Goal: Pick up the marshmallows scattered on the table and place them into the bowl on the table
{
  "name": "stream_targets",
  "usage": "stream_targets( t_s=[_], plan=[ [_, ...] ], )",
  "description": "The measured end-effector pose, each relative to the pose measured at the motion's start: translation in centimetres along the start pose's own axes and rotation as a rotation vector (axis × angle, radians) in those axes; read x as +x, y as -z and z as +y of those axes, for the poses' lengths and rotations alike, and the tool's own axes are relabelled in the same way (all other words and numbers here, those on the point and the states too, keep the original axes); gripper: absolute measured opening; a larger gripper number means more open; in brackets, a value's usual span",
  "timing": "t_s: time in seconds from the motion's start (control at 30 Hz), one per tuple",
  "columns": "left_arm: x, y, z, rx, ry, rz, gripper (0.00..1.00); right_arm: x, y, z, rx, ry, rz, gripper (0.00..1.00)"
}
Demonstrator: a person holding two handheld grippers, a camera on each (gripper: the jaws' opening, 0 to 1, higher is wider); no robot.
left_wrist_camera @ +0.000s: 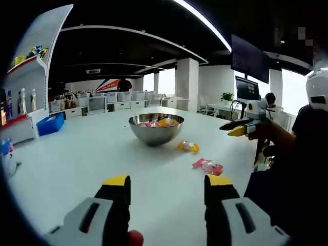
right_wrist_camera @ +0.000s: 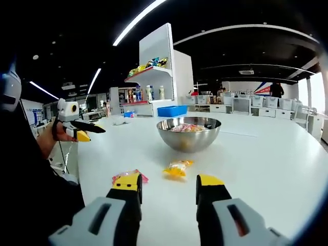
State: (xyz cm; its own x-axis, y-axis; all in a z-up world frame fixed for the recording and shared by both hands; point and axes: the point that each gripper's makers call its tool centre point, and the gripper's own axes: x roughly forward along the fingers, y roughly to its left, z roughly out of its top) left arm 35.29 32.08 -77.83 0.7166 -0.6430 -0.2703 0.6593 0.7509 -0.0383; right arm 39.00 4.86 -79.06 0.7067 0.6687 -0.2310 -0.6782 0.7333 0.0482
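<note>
A steel bowl stands mid-table with pink and yellow marshmallow packets inside. To its right on the white table lie a yellow marshmallow packet and a pink one. My left gripper is open and holds nothing, short of the bowl. A hand holds my right gripper above the table's right side. In the right gripper view, the bowl is ahead and the yellow packet lies just beyond my open right gripper. The pink packet peeks from behind its left jaw. The left gripper hovers at the left.
A shelf with bottles and a blue bin stand at the far left. White storage boxes line the back. At the right are a monitor and a seated person. The table's edge runs beside the person holding the grippers.
</note>
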Motion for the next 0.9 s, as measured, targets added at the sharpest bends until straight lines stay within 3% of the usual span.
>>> stream_targets(
  t_s=[0.3,0.9],
  plan=[
    [0.7,-0.1,-0.2,0.001,0.014,0.001,0.57,0.4,0.7,-0.4,0.000,0.010,0.059,0.43],
    [0.3,-0.3,0.4,-0.015,0.007,-0.013,0.55,3.8,0.3,0.0,-0.012,-0.010,0.147,0.43]
  ],
)
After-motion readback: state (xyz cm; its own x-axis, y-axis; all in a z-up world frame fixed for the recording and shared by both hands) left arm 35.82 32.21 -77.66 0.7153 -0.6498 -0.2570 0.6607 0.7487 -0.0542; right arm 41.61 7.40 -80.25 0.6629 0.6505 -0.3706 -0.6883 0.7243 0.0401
